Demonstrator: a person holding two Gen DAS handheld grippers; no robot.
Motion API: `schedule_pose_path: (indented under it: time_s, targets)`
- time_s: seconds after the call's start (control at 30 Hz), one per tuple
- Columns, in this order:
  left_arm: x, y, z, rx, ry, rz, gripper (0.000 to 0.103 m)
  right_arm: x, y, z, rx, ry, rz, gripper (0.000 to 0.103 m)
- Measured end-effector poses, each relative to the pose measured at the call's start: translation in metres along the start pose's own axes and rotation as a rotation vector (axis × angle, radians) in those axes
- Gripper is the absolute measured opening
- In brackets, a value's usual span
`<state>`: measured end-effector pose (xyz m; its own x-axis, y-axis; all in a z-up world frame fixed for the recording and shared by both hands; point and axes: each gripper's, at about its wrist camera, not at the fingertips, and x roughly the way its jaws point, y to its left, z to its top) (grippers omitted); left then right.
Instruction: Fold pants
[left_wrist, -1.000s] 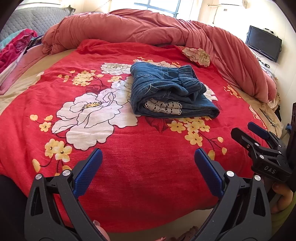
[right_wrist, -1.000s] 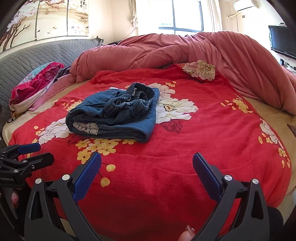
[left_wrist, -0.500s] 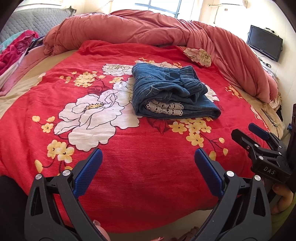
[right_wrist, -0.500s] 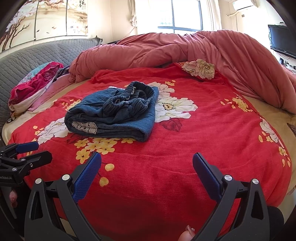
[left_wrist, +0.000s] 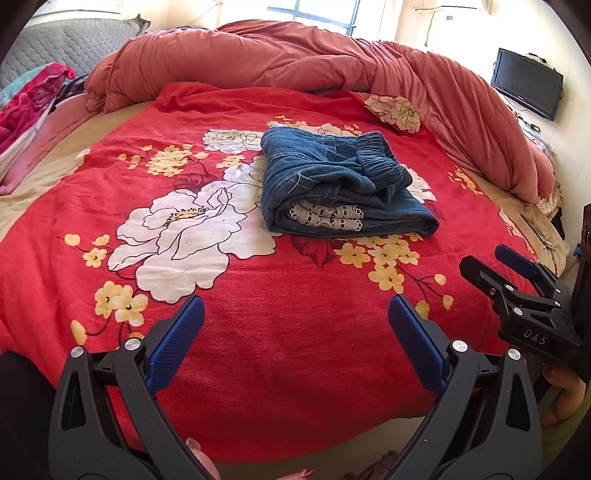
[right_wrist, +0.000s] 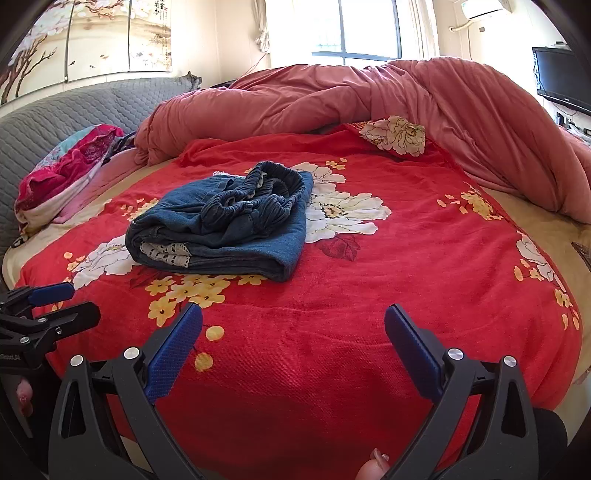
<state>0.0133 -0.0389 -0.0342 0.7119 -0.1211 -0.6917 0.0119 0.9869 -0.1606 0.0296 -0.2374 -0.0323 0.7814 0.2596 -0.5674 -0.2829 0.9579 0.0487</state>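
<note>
Blue denim pants (left_wrist: 340, 188) lie folded in a compact bundle on the red flowered bedspread (left_wrist: 258, 332), with white lace trim showing at the near fold. They also show in the right wrist view (right_wrist: 229, 221). My left gripper (left_wrist: 295, 325) is open and empty, held above the bed's near edge, well short of the pants. My right gripper (right_wrist: 293, 328) is open and empty, also near the bed's front edge. Each gripper shows at the side of the other's view, the right one (left_wrist: 517, 280) and the left one (right_wrist: 44, 310).
A bunched pink-red duvet (left_wrist: 332, 62) lies along the far and right side of the bed. A flowered pillow corner (right_wrist: 395, 134) pokes out beneath it. Pink clothes (right_wrist: 62, 173) are piled at the left by the grey padded headboard (right_wrist: 74, 107). A television (left_wrist: 528, 86) hangs on the right wall.
Both grippers have drifted slightly; the pants sit a little differently in each view. Nothing was grasped or released, and both stay open.
</note>
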Motion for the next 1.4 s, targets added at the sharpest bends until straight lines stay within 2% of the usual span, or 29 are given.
schedule_pose_path:
  time_s: [0.83,1.13,1.27,1.33,1.4]
  targets:
    - [-0.0018,0.0000,0.0005,0.010,0.009,0.010,0.093,0.0025,-0.0006,-0.0002,-0.006,0.010,-0.017,0.098]
    - [0.0013,0.0038,0.0004,-0.015,0.039,-0.003,0.093,0.0043,-0.0018,-0.0001,-0.009,0.017,-0.017,0.098]
    - [0.0008,0.0067,0.0016,-0.039,0.039,-0.031,0.093,0.0045,-0.0017,-0.0002,-0.013,0.019,-0.019,0.098]
    - [0.0010,0.0053,0.0022,-0.032,0.043,-0.014,0.093,0.0045,-0.0018,-0.0002,-0.012,0.020,-0.022,0.098]
    - [0.0020,0.0033,0.0035,-0.013,0.049,0.042,0.093,0.0049,-0.0021,0.0001,-0.010,0.022,-0.021,0.098]
